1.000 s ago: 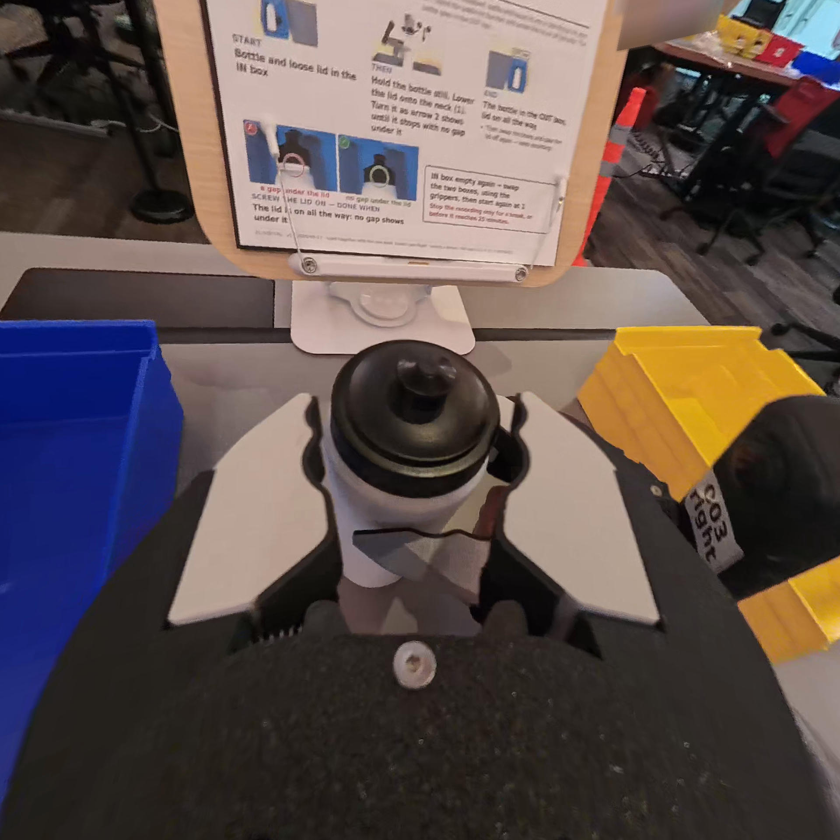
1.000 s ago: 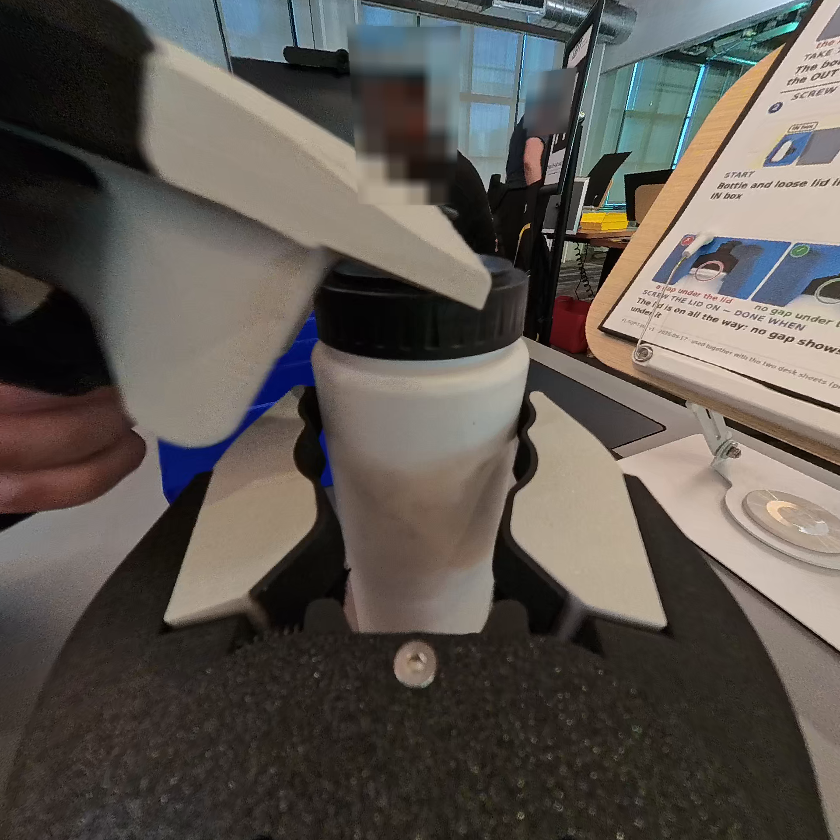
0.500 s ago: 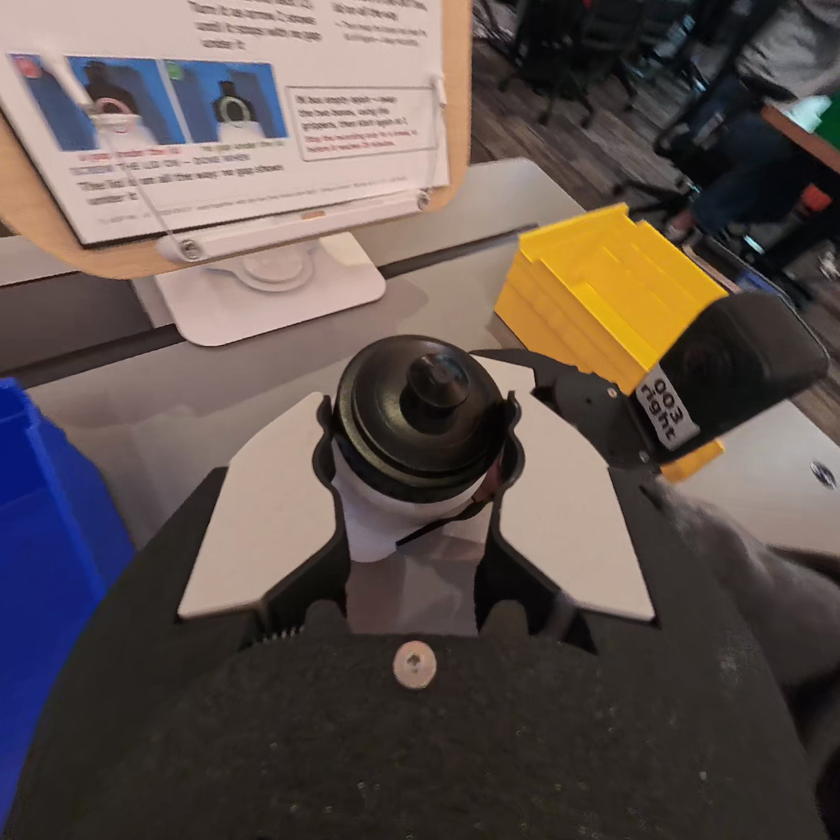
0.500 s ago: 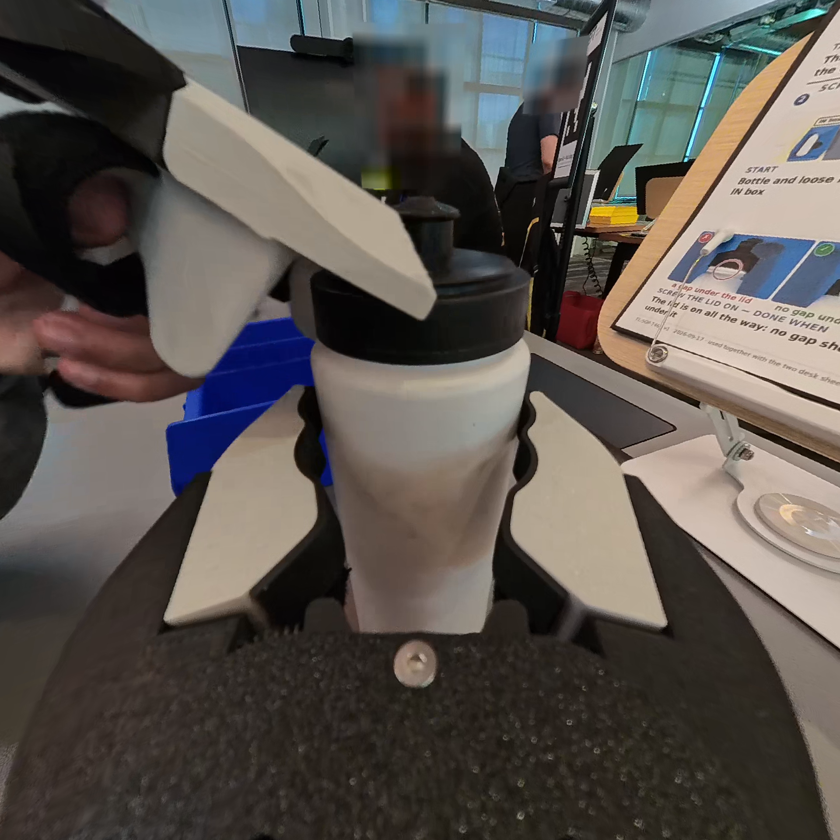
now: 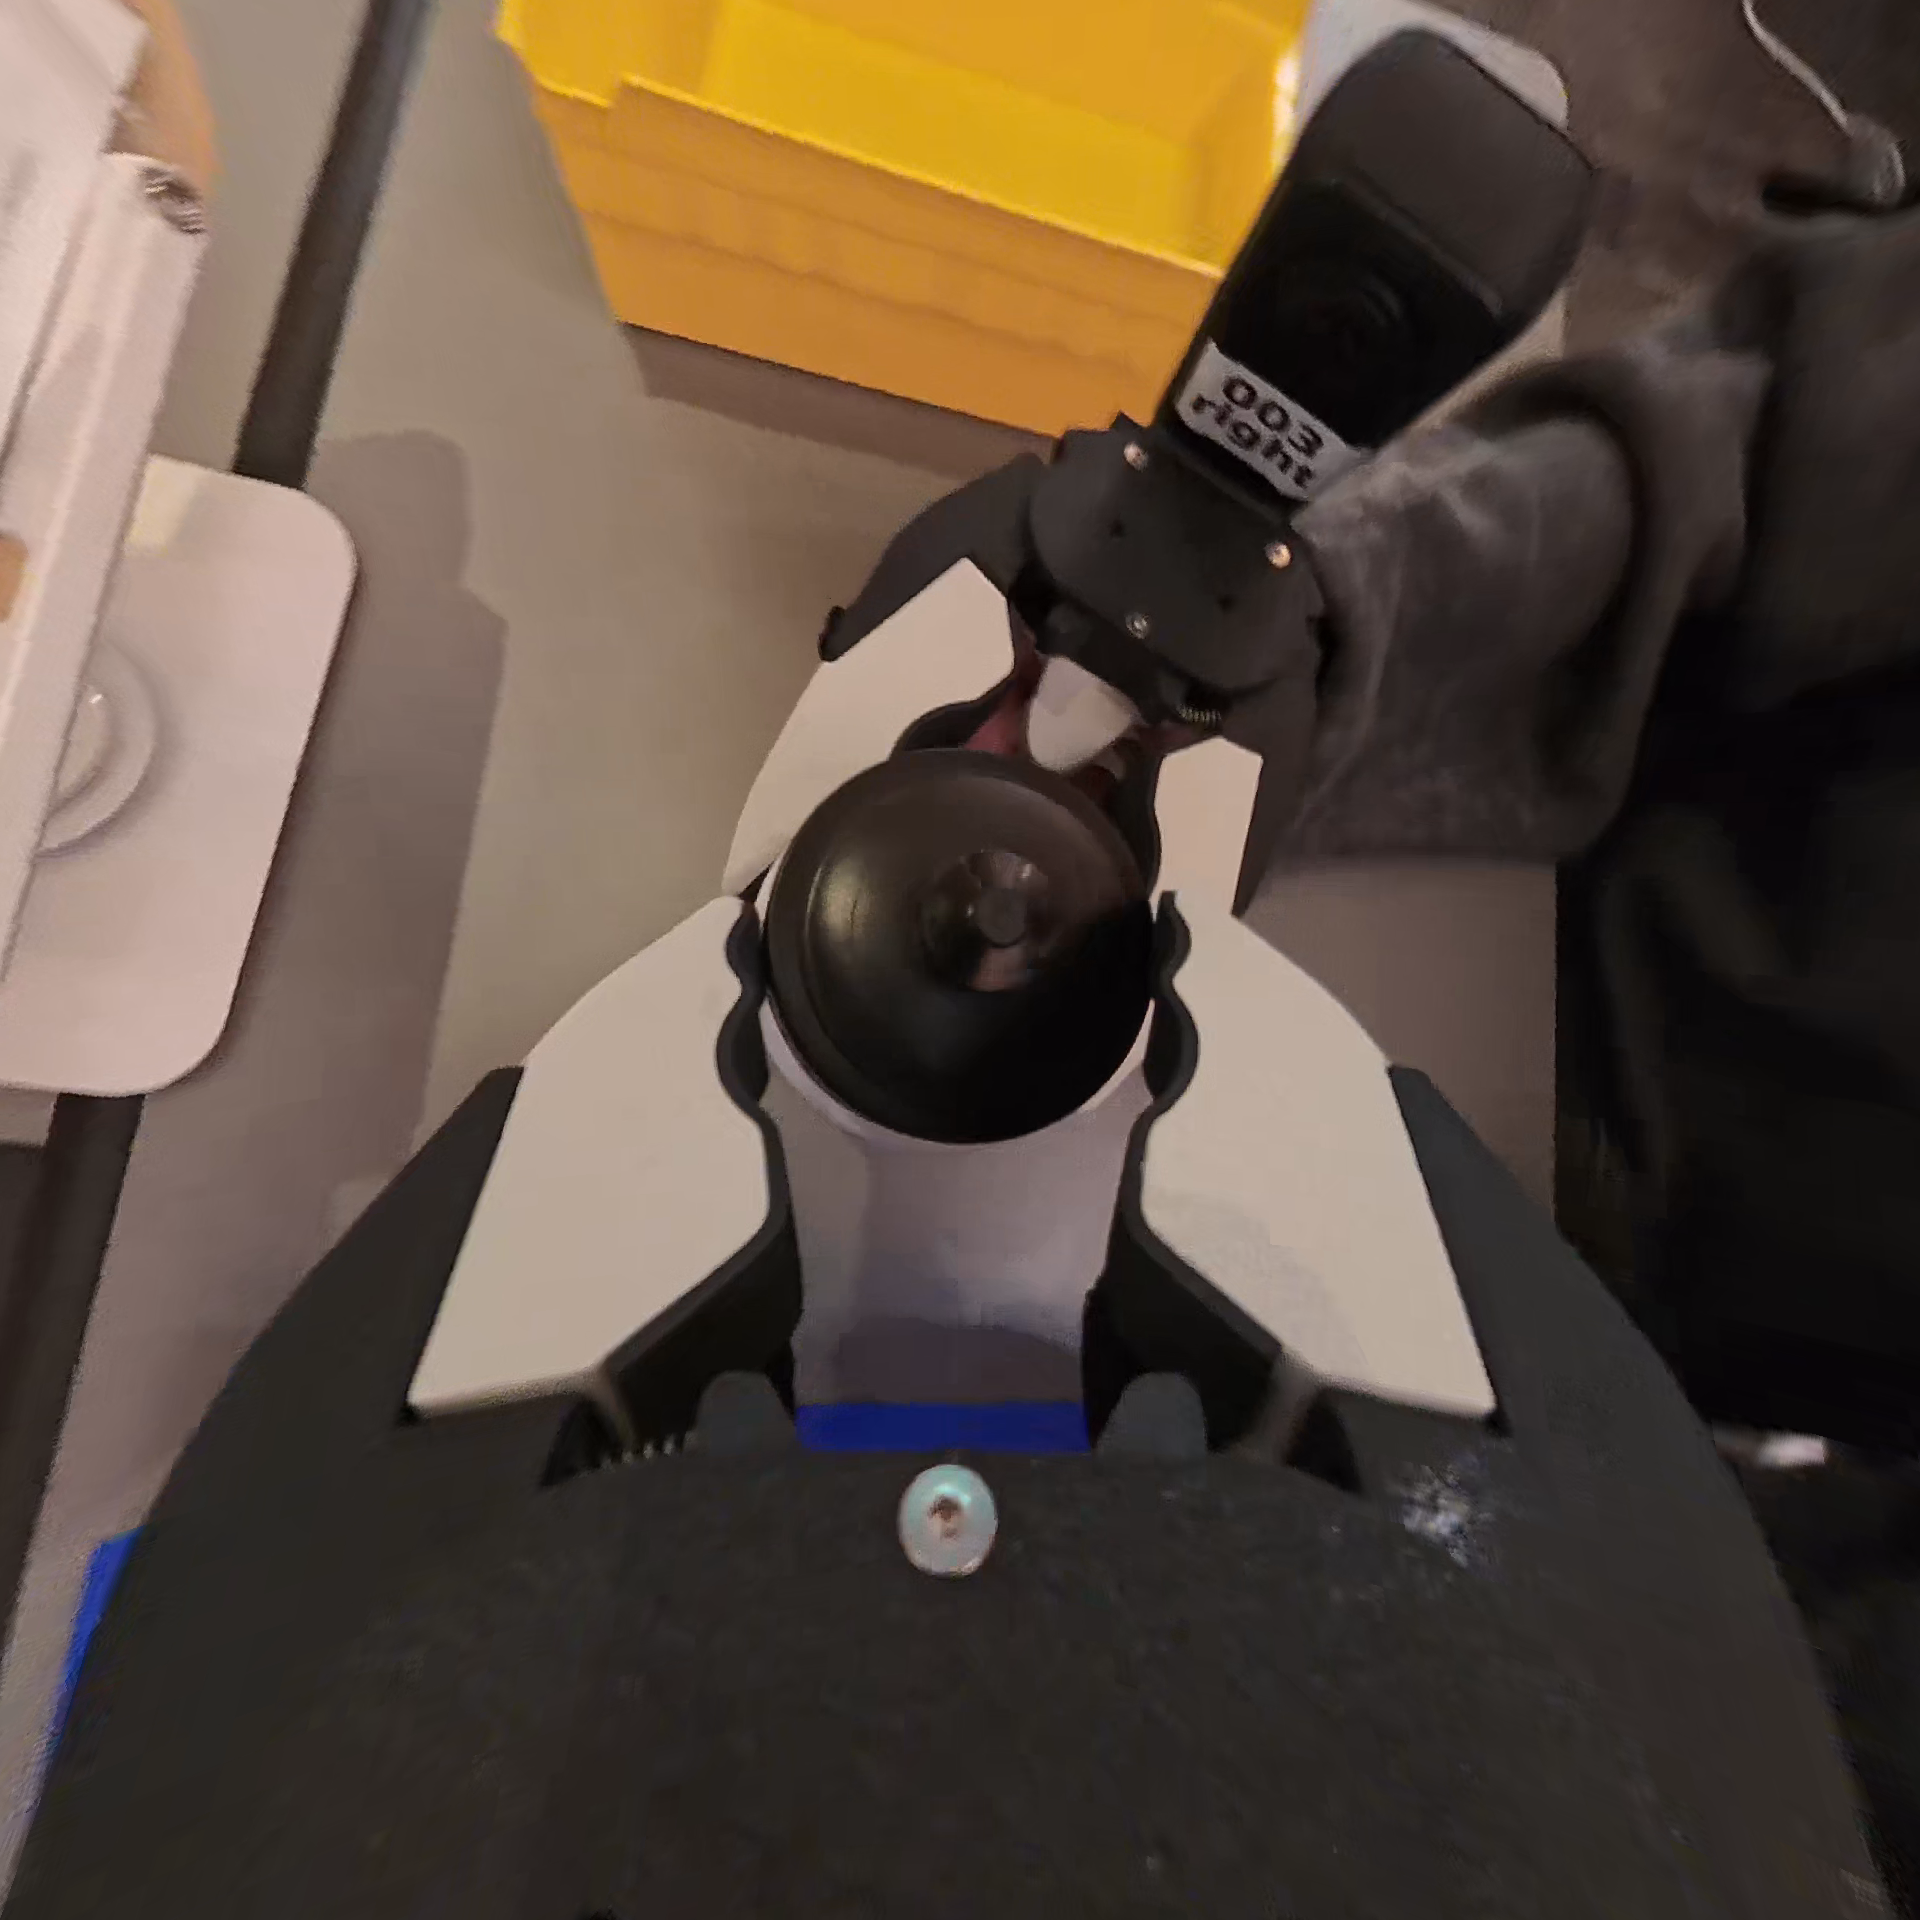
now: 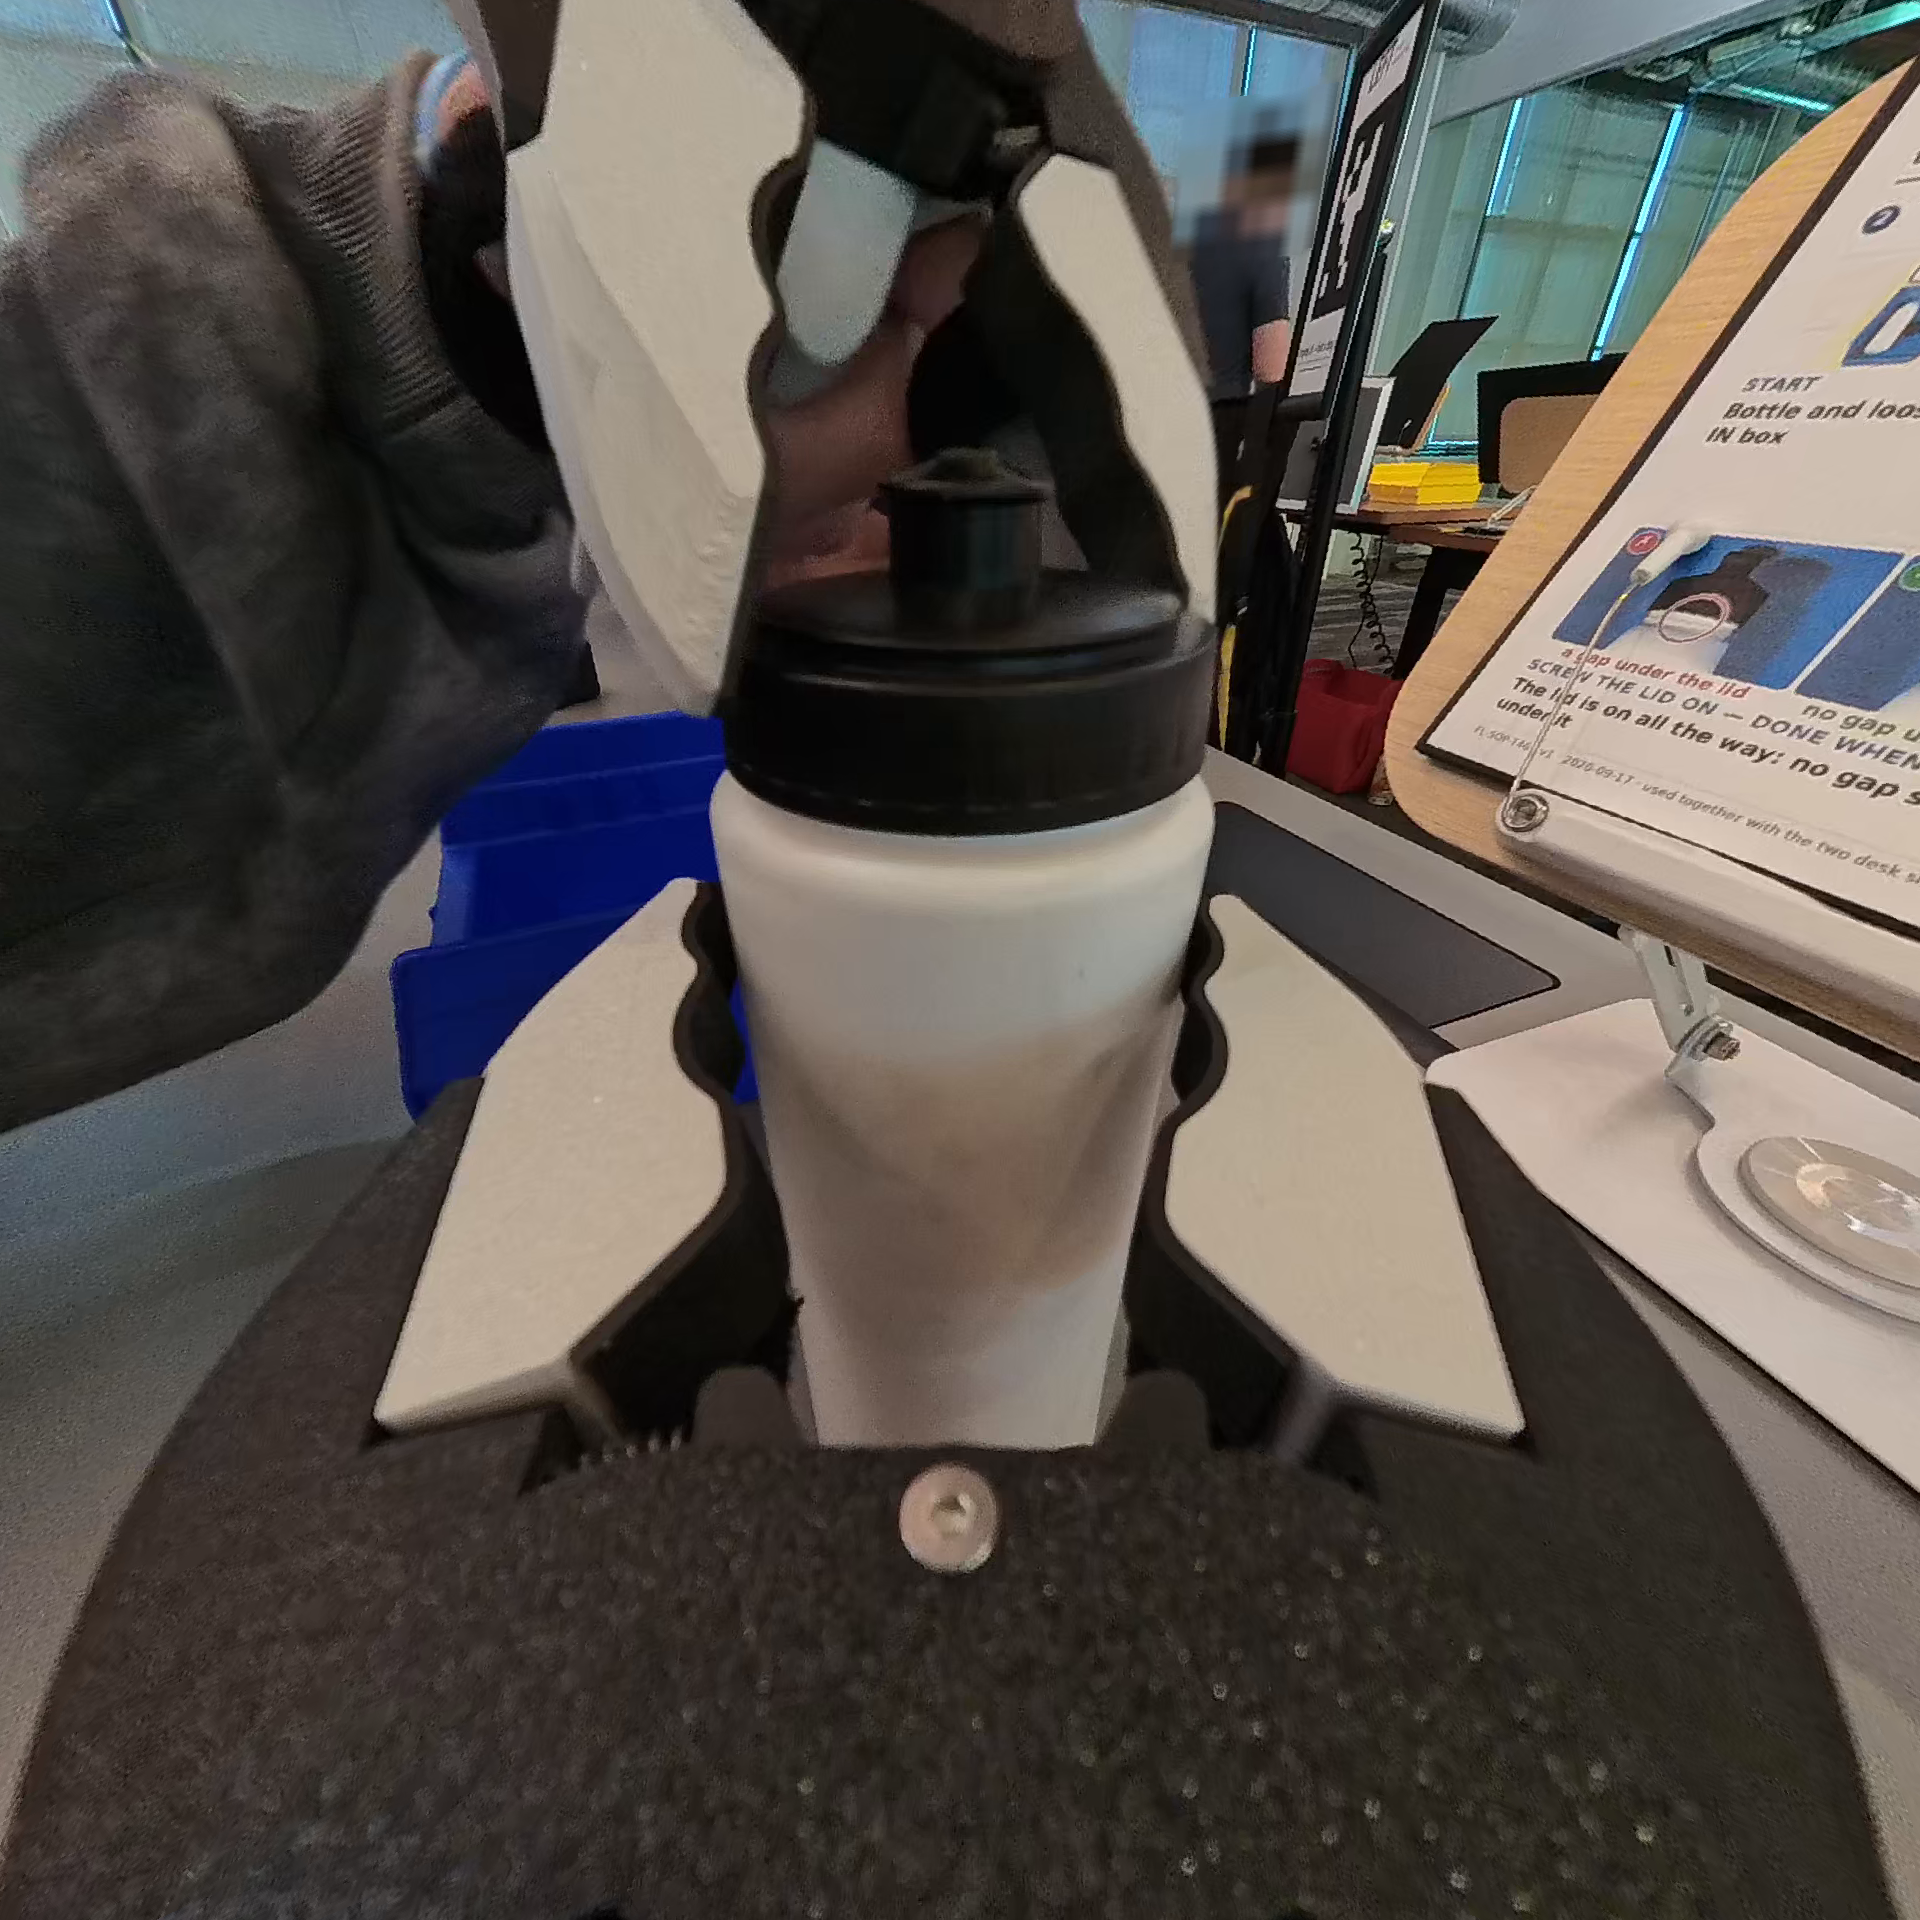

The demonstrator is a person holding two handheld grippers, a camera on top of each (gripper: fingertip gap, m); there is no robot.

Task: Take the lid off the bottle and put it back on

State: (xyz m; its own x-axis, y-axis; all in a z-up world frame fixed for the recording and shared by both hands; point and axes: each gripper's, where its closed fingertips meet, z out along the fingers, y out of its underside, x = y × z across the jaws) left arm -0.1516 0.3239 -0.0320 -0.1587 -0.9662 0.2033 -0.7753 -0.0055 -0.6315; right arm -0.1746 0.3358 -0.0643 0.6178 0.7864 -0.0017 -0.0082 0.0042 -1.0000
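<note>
The white sports bottle (image 6: 961,1091) stands upright near the middle of the table (image 5: 582,644), between the blue bin (image 6: 561,862) and the yellow bin (image 5: 894,187). The right tool (image 6: 951,1039) is clamped around its body from the side, with both fingers pressed into the wall, which looks slightly dented where they bear.

The left tool (image 5: 956,997) comes down from above, and its fingers sit against opposite sides of the black screw lid (image 5: 961,961), so it appears clenched on the lid. The lid with its pull spout (image 6: 961,530) sits flush on the neck with no gap showing beneath it.

The main risk is slip. The lid's rim is smooth, rounded plastic, and the left tool holds it only near the fingertips. If the twist comes with too little squeeze, the fingers would likely skate around the rim without turning it.

A second risk is that the bottle turns with the lid. The body looks soft, so a hard twist could spin it inside the right tool's hold or crumple it further.

A twist that is not square to the neck could lever the bottle over toward the instruction stand (image 6: 1662,582), or cross-thread the lid when it goes back on.
</note>
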